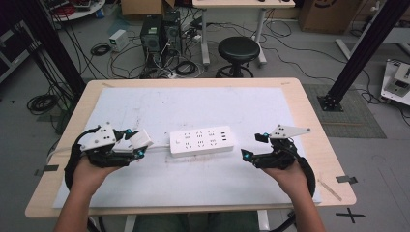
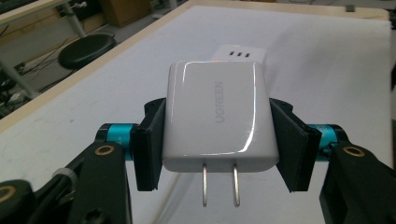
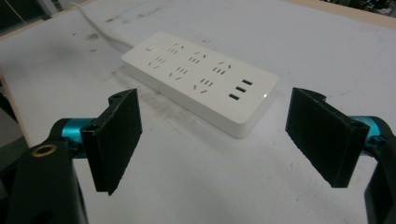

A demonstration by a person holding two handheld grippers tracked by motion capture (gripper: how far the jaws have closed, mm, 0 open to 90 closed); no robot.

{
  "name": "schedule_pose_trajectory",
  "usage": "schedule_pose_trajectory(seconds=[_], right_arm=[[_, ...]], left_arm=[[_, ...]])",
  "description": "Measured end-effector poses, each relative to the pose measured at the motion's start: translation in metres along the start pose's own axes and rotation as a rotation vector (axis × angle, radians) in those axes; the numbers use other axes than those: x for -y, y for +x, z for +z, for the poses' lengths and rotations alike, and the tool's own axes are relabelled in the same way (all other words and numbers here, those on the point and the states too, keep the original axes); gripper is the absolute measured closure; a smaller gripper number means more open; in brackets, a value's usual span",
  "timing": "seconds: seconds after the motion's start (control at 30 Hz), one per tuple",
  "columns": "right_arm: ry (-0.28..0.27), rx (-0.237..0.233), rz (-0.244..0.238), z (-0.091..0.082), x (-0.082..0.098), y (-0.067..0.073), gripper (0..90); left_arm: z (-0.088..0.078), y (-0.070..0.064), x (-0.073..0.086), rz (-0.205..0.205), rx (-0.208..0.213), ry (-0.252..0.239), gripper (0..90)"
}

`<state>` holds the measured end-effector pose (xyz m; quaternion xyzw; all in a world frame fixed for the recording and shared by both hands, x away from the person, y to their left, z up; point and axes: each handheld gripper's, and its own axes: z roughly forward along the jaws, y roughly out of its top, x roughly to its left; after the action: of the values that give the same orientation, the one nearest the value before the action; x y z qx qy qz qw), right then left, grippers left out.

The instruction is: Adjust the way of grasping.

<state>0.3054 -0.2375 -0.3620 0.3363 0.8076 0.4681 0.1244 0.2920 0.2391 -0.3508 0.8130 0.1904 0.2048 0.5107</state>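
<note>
- Two metal prongs (image 2: pixel 219 184) sit closest in the left gripper view, pointing back toward the camera, so the white charger (image 2: pixel 217 116) is held with its plug end facing away from the power strip (image 2: pixel 240 52) that shows just beyond it
- That grip looks chosen for a firm hold on the charger's flat sides; I judge the charger must be turned before its prongs can meet a socket
- Left gripper (image 1: pixel 136 146) is clamped on the charger, both black pads pressing its two sides, and it holds it above the white mat (image 1: pixel 145 104) just left of the strip's cable end
- In the high view the power strip (image 1: pixel 203 140) lies flat in the middle of the mat, sockets up, between the two grippers, so either hand can reach it
- Right gripper (image 1: pixel 255 146) hovers just off the strip's right end with its jaws spread wide and nothing between them, touching nothing; in its own view the strip (image 3: pixel 201 79) lies ahead of the open pads (image 3: pixel 116 140), likely so that hand can steady the strip during plugging
</note>
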Motion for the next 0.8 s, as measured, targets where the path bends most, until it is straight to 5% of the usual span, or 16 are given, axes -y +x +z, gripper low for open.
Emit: schedule_pose_trajectory(seconds=[0.4, 0.43, 0.63, 0.67, 0.73, 0.8], right_arm=[[0.033, -0.164, 0.02, 0.015, -0.009, 0.032, 18.8], [0.035, -0.203, 0.051, 0.019, -0.009, 0.034, 18.8], [0.039, -0.269, 0.117, 0.028, -0.006, 0.033, 18.8], [0.042, -0.32, 0.164, 0.035, -0.005, 0.032, 18.9], [0.042, -0.32, 0.164, 0.035, -0.005, 0.032, 18.9], [0.039, -0.397, 0.23, 0.046, -0.004, 0.033, 18.9]], left_arm=[[0.031, -0.044, -0.017, 0.185, 0.144, -0.005, 42.5], [0.035, -0.046, -0.017, 0.196, 0.148, -0.003, 42.5], [0.054, -0.055, -0.015, 0.245, 0.166, -0.001, 42.5], [0.06, -0.058, -0.014, 0.258, 0.173, -0.004, 42.4], [0.063, -0.06, -0.014, 0.26, 0.172, -0.005, 42.5], [0.077, -0.07, -0.013, 0.309, 0.171, 0.0, 42.5]])
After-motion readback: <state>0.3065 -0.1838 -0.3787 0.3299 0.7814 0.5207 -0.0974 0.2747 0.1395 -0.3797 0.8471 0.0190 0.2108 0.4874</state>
